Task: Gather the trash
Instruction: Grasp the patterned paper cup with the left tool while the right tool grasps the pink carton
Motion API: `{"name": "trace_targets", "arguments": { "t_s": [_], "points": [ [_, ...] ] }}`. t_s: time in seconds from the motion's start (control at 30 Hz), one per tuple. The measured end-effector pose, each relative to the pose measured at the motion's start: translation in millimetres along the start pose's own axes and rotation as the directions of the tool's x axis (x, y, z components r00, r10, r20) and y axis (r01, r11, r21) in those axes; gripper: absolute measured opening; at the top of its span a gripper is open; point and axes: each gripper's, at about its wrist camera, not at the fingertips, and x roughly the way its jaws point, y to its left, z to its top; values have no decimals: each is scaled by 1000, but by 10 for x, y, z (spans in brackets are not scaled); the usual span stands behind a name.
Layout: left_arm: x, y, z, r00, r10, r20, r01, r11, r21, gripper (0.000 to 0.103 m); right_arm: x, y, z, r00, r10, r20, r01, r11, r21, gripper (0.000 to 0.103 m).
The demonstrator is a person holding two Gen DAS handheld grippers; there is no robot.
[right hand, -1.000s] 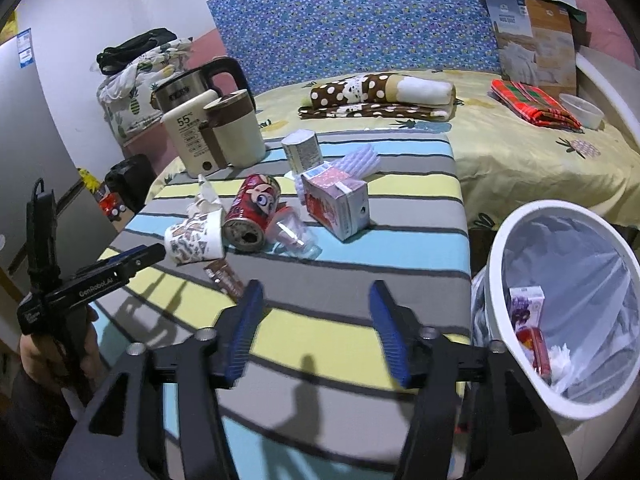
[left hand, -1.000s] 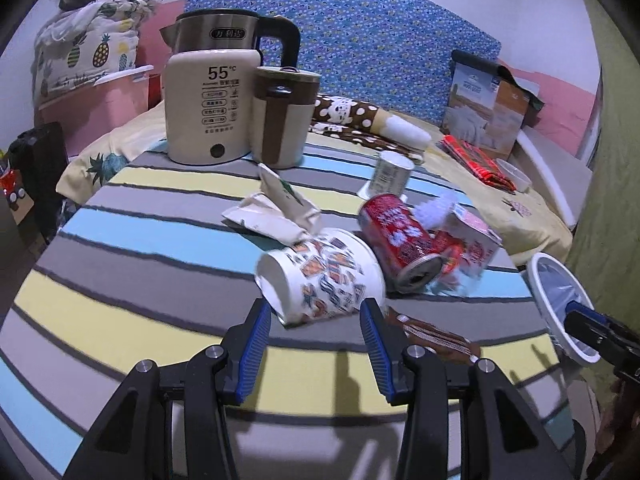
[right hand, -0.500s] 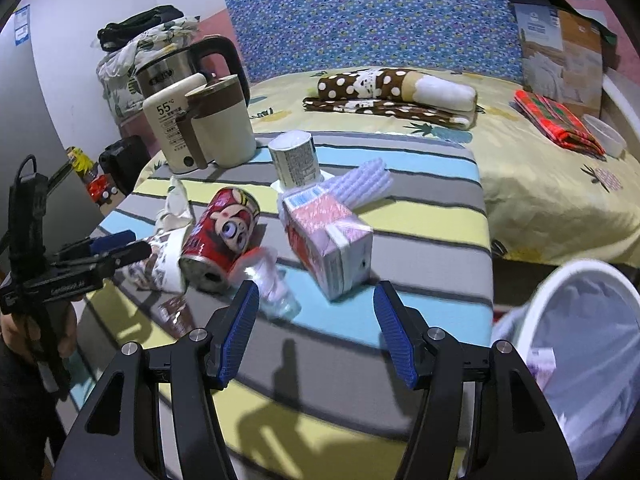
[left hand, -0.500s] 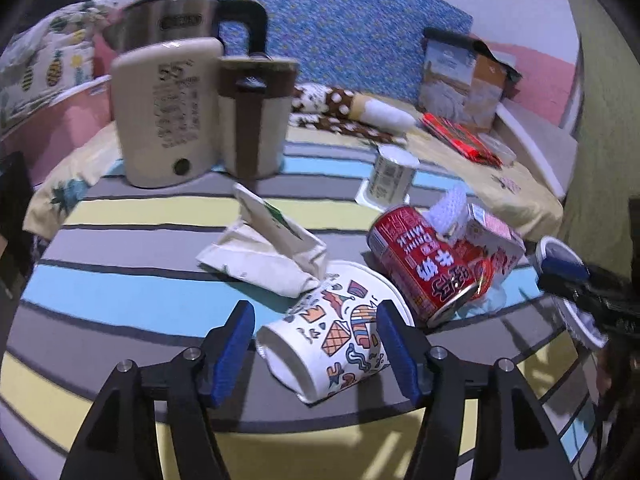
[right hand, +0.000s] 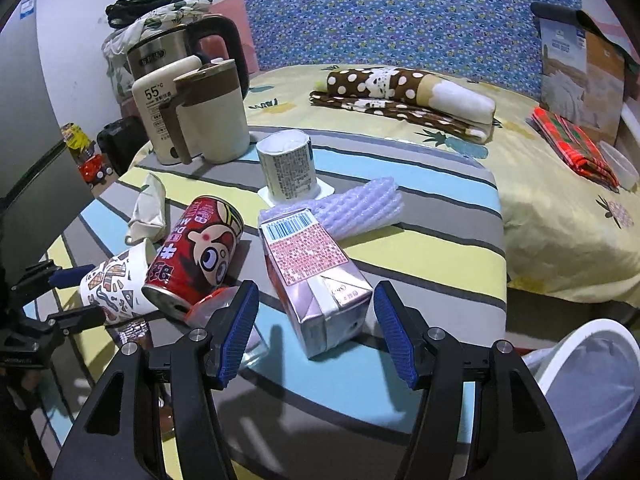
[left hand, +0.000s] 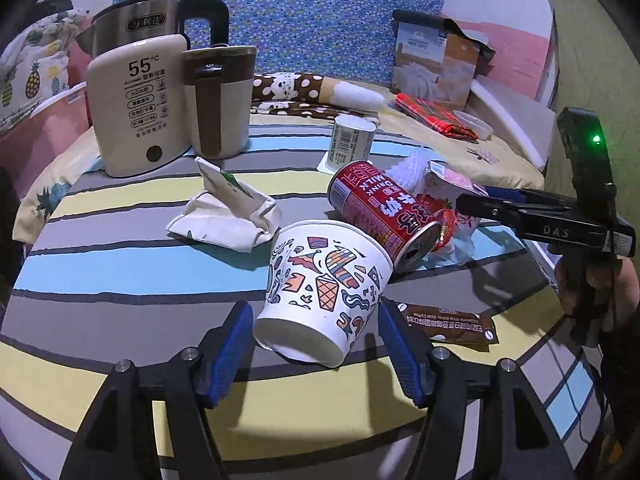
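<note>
Paper cup [left hand: 324, 292] lies tipped on the striped desk [left hand: 120, 248] between our left gripper [left hand: 316, 344] wide-open jaws, milk carton [right hand: 316, 280] between the right gripper [right hand: 316, 332] open, empty jaws, so we should close gently, without crushing.

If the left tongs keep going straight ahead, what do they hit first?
The left tongs, open, would first meet the patterned paper cup lying on its side, its base already between the fingers; the red drink can lies behind.
</note>
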Motion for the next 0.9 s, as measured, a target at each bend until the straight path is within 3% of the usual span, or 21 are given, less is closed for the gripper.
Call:
{"name": "trace_targets", "arguments": {
  "t_s": [0.17, 0.3, 0.6, 0.9],
  "points": [
    [92, -4, -5, 998, 28, -51, -30, 999, -42, 65, -51, 7, -22, 999, 40, 8, -41, 999, 34, 60],
    [121, -21, 7, 997, 44, -56, -47, 997, -61, 65, -33, 31, -38, 999, 43, 2, -43, 999, 33, 43],
    [164, -104, -10, 995, 75, -73, -79, 995, -63, 59, -44, 78, -84, 999, 30, 10, -31, 998, 50, 40],
    [37, -127, -75, 994, 103, -30, -106, 988, -111, 55, -257, 95, -243, 999, 22, 36, -25, 995, 96, 40]
  ]
}}
